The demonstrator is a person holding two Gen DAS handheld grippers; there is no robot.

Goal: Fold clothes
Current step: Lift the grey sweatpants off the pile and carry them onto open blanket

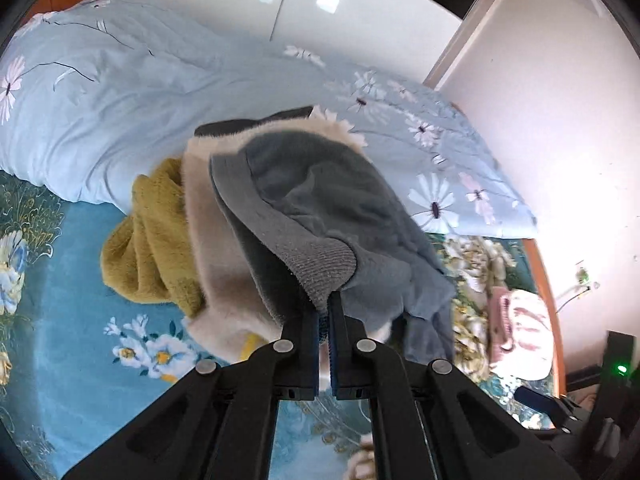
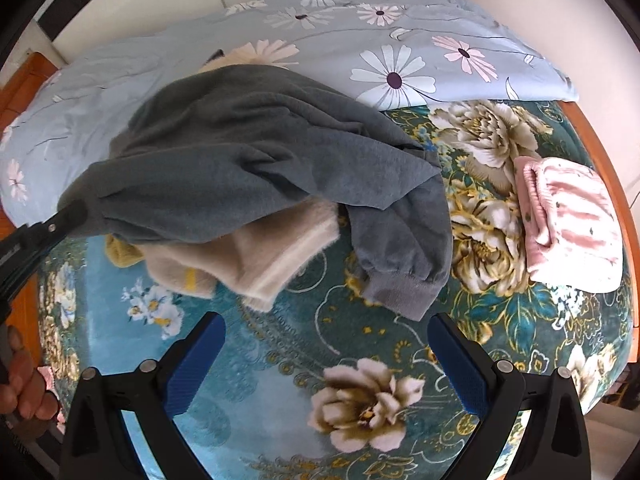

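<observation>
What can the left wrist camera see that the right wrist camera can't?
Only the left wrist view shows the left hand-held gripper up close, shut on the ribbed cuff of the grey sweatshirt, plus a small green light at the right edge.

Only the right wrist view shows the right hand-held gripper, open with nothing between its fingers, and the sweatshirt's other cuff hanging free.

Both show the grey sweatshirt, the cream fuzzy garment, the mustard one, the folded pink clothes and the flowered bedspread.

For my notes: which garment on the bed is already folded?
The pink striped garment, lying apart in a neat fold; the grey, cream and mustard ones are heaped.
</observation>
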